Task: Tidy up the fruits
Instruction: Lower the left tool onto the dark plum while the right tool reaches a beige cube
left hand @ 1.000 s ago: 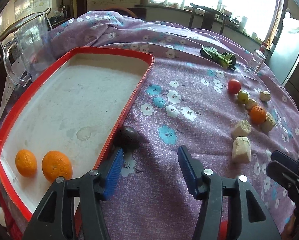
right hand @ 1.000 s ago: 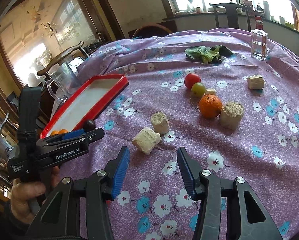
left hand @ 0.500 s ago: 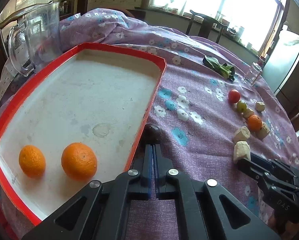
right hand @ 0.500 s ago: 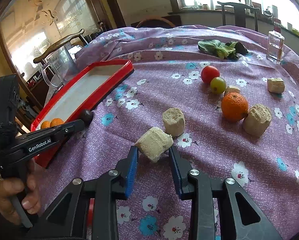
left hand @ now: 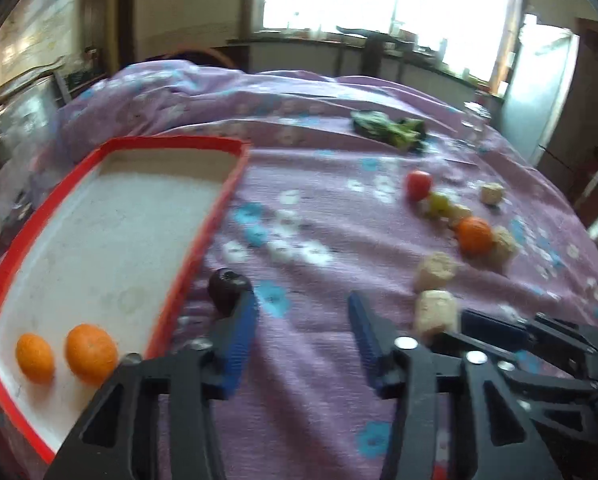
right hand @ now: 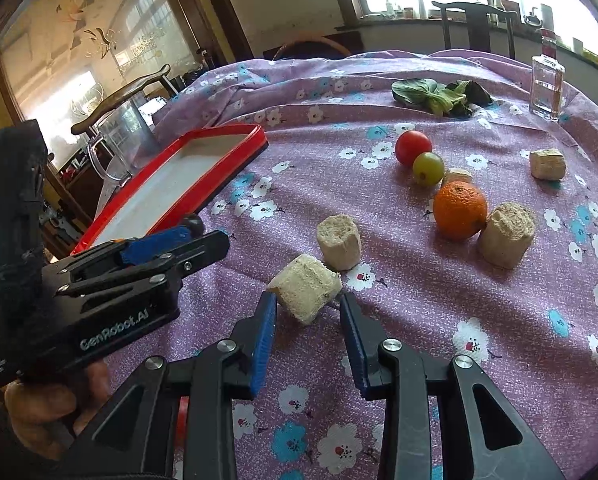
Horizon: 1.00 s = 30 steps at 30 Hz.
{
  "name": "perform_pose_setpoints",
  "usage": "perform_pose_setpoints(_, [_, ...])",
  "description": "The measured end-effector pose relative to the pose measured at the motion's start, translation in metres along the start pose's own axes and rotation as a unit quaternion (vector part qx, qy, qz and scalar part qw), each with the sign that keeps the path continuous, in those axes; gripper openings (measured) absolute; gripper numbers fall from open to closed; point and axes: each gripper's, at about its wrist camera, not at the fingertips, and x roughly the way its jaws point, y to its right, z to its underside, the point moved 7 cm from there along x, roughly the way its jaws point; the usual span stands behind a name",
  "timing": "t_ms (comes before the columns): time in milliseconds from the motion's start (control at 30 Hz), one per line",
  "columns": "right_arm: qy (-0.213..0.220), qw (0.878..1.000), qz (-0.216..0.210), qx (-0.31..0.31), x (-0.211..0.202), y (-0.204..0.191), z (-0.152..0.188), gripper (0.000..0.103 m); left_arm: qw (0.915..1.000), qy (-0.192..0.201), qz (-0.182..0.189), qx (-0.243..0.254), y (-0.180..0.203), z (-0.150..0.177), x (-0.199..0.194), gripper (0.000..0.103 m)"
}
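Two oranges (left hand: 65, 354) are already in the red tray (left hand: 203, 236), side by side near its close end. The rest of the tray is bare. A dark plum (left hand: 227, 286) is on the purple cloth (left hand: 319, 216), just outside the tray's rim. It is touched by the tip of one finger of the left gripper (left hand: 301, 324), but it is not between the fingers. That gripper's jaws are opening, and nothing is held.

More fruit is left out on the counter: a tomato (right hand: 413, 146), a green fruit (right hand: 429, 168) and one orange (right hand: 459, 210), close together and well apart from the tray. Pale chunks (right hand: 339, 242) are mixed in with them; what they are cannot be told.

One chunk (right hand: 305, 292) lies just ahead of the right gripper (right hand: 307, 340), whose jaws are released and not pressed on it.

So only a small part seems done. Four fruits are still to be put in.
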Motion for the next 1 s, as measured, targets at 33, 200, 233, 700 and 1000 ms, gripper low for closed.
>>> perform_pose_setpoints(33, [0.001,1.000,0.001,0.001,-0.001,0.001,0.000,0.034,0.9999,-0.005,0.011,0.000,0.006,0.001,-0.002,0.029])
perform_pose_setpoints(200, [0.010,1.000,0.004,0.004,-0.011,0.005,-0.001,0.034,0.9996,-0.004,0.009,-0.028,-0.005,0.009,-0.011,0.054])
perform_pose_setpoints(233, [0.011,1.000,0.005,0.005,-0.012,0.006,-0.001,0.035,0.9991,-0.006,0.010,-0.040,-0.011,0.011,-0.011,0.054])
perform_pose_setpoints(700, [0.006,1.000,-0.009,0.003,-0.006,0.000,-0.002,0.035,0.9995,0.009,0.020,-0.022,-0.017,-0.007,-0.003,0.042])
perform_pose_setpoints(1000, [0.002,1.000,-0.002,0.003,-0.003,0.001,0.000,0.035,0.9996,0.019,-0.009,-0.021,-0.029,0.001,-0.013,0.071])
